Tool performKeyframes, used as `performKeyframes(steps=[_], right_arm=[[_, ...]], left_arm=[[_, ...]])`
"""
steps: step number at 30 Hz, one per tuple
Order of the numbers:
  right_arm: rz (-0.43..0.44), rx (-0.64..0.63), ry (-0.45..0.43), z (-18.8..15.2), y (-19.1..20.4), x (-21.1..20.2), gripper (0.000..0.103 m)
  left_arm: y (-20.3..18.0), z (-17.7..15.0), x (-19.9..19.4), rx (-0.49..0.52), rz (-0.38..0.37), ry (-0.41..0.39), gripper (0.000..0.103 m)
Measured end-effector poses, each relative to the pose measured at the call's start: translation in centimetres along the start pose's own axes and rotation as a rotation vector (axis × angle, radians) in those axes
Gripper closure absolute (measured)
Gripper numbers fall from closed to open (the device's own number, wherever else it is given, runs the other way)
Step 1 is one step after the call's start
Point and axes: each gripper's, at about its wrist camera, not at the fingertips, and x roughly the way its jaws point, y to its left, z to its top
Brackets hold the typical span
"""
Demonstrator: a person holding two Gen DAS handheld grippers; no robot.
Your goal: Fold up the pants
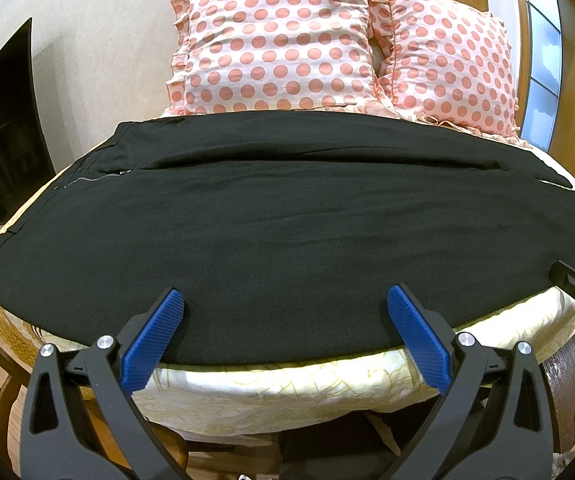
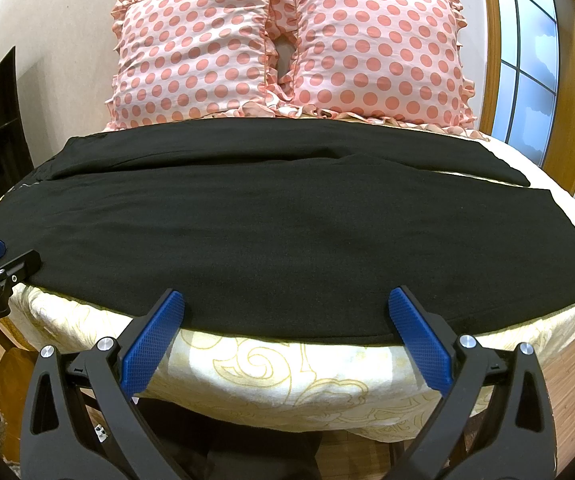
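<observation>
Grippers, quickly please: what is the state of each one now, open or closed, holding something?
Left gripper: open, holding nothing, at the black pants' near edge.
Right gripper: open, holding nothing, same edge.

We see the pants spread crosswise on the bed, waist to the left, legs to the right. Behind them two pillows stand side by side, touching. Our left gripper and right gripper sit at the pants' near edge, left beside right, fingers wide apart.
</observation>
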Motion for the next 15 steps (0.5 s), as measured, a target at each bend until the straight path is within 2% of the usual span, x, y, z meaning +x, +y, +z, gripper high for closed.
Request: performKeyframes(steps=[15], right_arm=[[0.012, -0.012, -0.014, -0.52, -0.19, 0.35, 0.001]], left_arm=[[0.27, 0.54, -0.04, -0.005, 0.005, 0.039, 0.002]])
